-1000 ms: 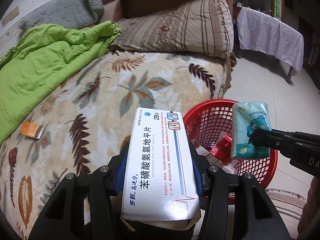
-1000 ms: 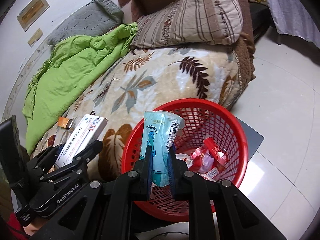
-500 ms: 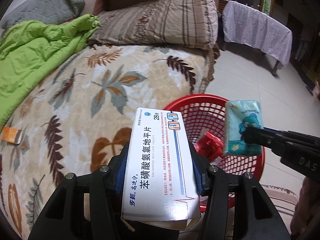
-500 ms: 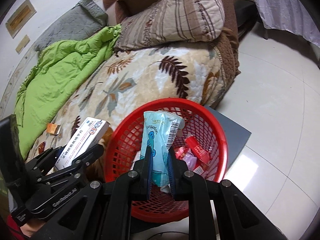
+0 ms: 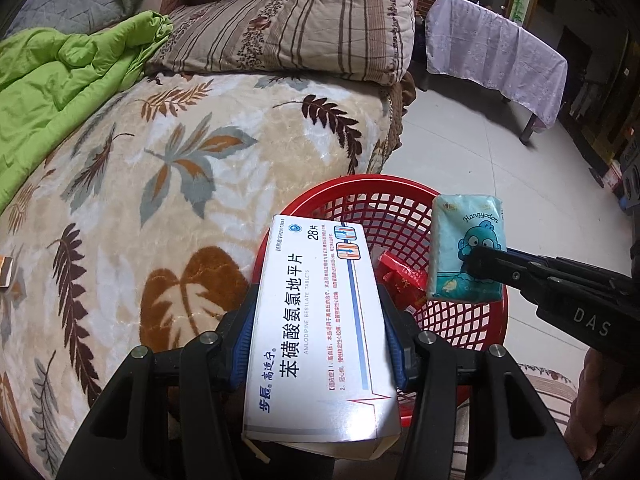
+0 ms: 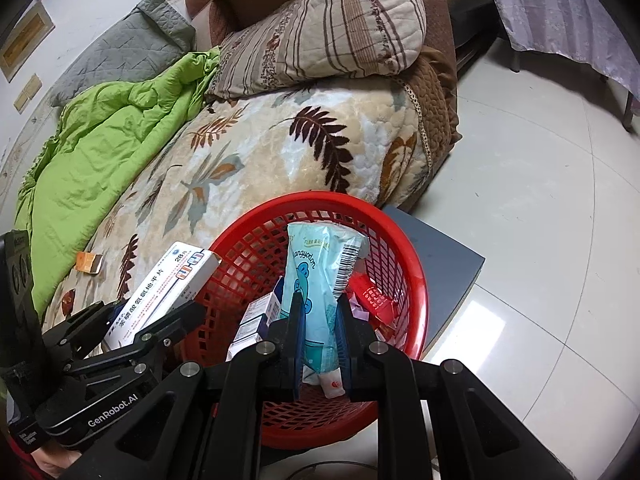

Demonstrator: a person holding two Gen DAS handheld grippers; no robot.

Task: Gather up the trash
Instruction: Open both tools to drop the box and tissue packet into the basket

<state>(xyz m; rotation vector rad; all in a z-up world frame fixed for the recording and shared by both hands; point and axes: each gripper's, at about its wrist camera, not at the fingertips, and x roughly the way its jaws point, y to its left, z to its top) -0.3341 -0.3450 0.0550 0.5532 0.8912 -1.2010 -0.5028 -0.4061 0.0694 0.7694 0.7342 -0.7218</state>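
Note:
My left gripper (image 5: 318,304) is shut on a white medicine box (image 5: 320,320) with blue Chinese print, held at the left rim of the red mesh basket (image 5: 400,204). My right gripper (image 6: 319,304) is shut on a light blue tissue pack (image 6: 320,280) with a cartoon figure, held over the inside of the basket (image 6: 400,240). The tissue pack also shows in the left wrist view (image 5: 460,252), and the medicine box in the right wrist view (image 6: 160,288). Red wrappers (image 6: 372,296) and a small white box (image 6: 256,316) lie in the basket.
The basket stands on the floor against a bed with a leaf-pattern blanket (image 5: 180,160). A green quilt (image 6: 100,152), a striped pillow (image 5: 300,28) and a small orange packet (image 6: 89,263) lie on the bed. A cloth-covered table (image 5: 500,48) stands beyond on the tiled floor.
Both grippers have moved right, away from the bed and toward the basket, each still holding its item. The tissue pack now sits over the basket's inside and the box at its rim.

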